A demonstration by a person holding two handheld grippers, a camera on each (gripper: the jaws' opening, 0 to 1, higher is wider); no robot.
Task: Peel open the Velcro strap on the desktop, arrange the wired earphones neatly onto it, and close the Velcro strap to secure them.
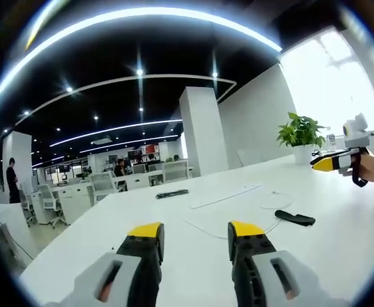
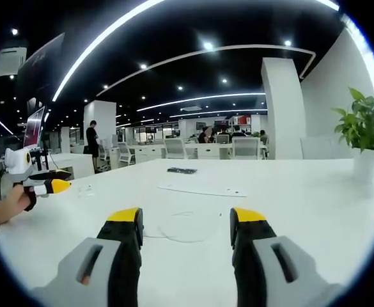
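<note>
We hold both claws above a long white bench in an open-plan office. In the left gripper view, our left claw stands wide, its yellow-tipped jaws apart with nothing between them. Ahead of it and to the right, the black Velcro strap lies flat on the bench. The white wired earphones trail loosely across the surface just beside it, the cable running from between the jaws toward the strap; whether cable and strap touch we cannot quite tell.

The right claw enters at the right edge of that view, held by a hand well above the bench.

In the right gripper view, our right claw is likewise wide and empty. The earphone cable shows as a faint loop on the bench between and just beyond its jaws.

Farther back lie a flat white sheet and a dark oblong object. A potted plant stands on the bench at the right.
</note>
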